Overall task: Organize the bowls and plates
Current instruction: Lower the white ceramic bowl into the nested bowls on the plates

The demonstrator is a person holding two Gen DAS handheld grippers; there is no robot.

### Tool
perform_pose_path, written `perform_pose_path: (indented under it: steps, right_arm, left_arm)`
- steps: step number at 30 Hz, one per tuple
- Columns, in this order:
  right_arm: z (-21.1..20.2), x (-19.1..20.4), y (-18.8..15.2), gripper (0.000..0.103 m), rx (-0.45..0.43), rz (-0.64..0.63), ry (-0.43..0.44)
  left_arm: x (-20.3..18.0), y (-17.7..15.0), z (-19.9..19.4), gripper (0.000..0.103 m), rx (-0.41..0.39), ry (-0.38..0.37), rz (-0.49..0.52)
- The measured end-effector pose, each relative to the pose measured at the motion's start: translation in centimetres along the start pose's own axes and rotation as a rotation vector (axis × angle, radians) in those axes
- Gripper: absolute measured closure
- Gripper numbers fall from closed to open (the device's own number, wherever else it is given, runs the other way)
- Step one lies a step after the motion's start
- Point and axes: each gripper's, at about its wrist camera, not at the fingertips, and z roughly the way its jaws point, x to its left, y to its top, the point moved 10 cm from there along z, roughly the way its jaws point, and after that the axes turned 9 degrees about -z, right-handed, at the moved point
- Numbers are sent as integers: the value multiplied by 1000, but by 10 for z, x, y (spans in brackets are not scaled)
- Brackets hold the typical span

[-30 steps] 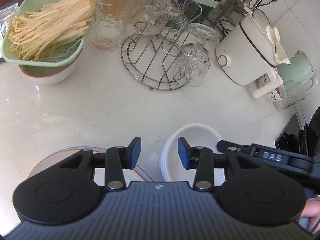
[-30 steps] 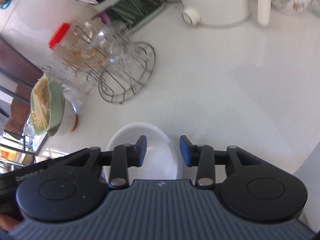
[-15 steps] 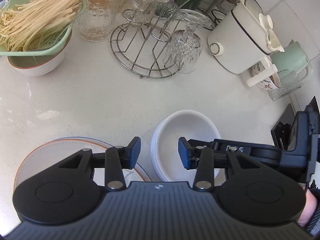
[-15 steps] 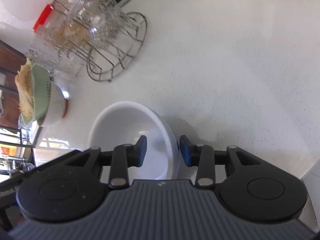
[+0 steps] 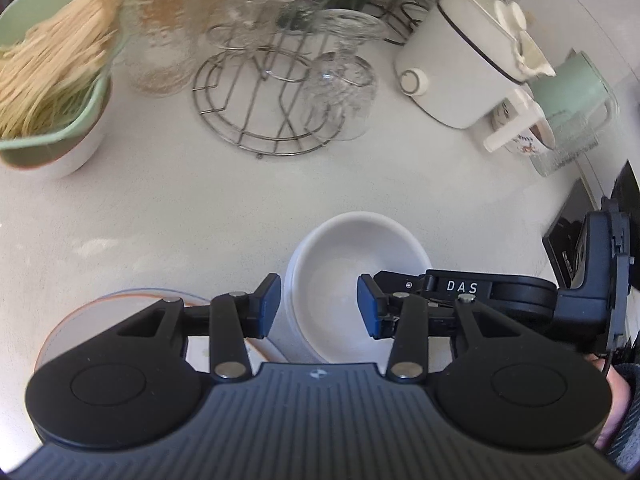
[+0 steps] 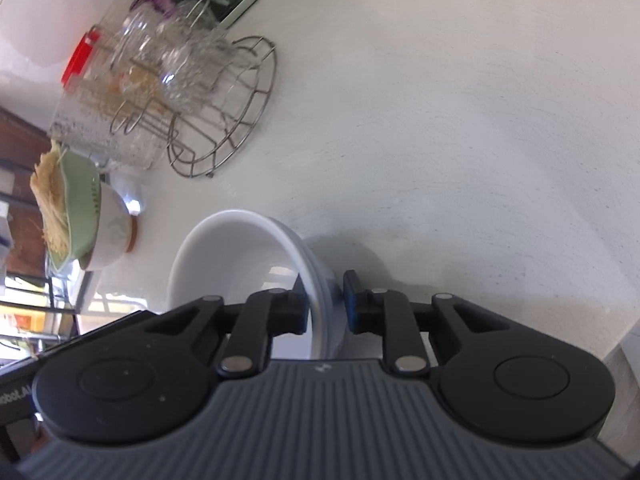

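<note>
A white bowl (image 5: 352,256), seemingly two stacked, sits on the pale counter (image 5: 180,208). My right gripper (image 6: 326,312) straddles the bowl's (image 6: 240,248) right rim. Its jaws are closing, one finger inside, one outside, and the pads pinch the wall. Its black body (image 5: 500,292) reaches in from the right in the left wrist view. My left gripper (image 5: 318,306) hovers open over the bowl's left rim without touching it. A plate with an orange and blue edge (image 5: 120,300) lies left of the bowl, mostly hidden under that gripper.
A wire rack with upturned glasses (image 5: 272,100) stands behind the bowl. A green colander of noodles (image 5: 48,80) on a bowl sits far left, beside a glass jar (image 5: 160,40). A white pot (image 5: 460,60), cups and a green mug (image 5: 568,84) crowd the back right.
My right gripper has sunk onto the bowl's right rim and its jaws have narrowed onto the wall. The left gripper has rolled slightly, jaws unchanged.
</note>
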Motion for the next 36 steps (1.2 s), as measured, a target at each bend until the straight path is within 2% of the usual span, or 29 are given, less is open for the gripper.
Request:
perform_pose_path:
  steps: [10, 18, 29, 32, 34, 36]
  right_arm:
    - [-18, -25, -1, 83, -36, 63, -31]
    - [-35, -49, -3, 83, -55, 152, -49]
    - [-37, -55, 4, 83, -51, 129, -43]
    - [-34, -60, 6, 83, -39, 136, -46]
    - [-33, -60, 8, 83, -38, 129, -50]
    - [-31, -60, 8, 83, -32, 124, -49]
  left_arm:
    - [-21, -4, 29, 55, 74, 15, 52]
    - [-27, -9, 51, 55, 130, 29, 33]
    - [-36, -16, 77, 56, 181, 49, 60]
    - [-36, -16, 84, 58, 194, 48, 49]
    - [-35, -16, 88, 65, 201, 46, 38]
    - [-34, -18, 91, 76, 210, 30, 24]
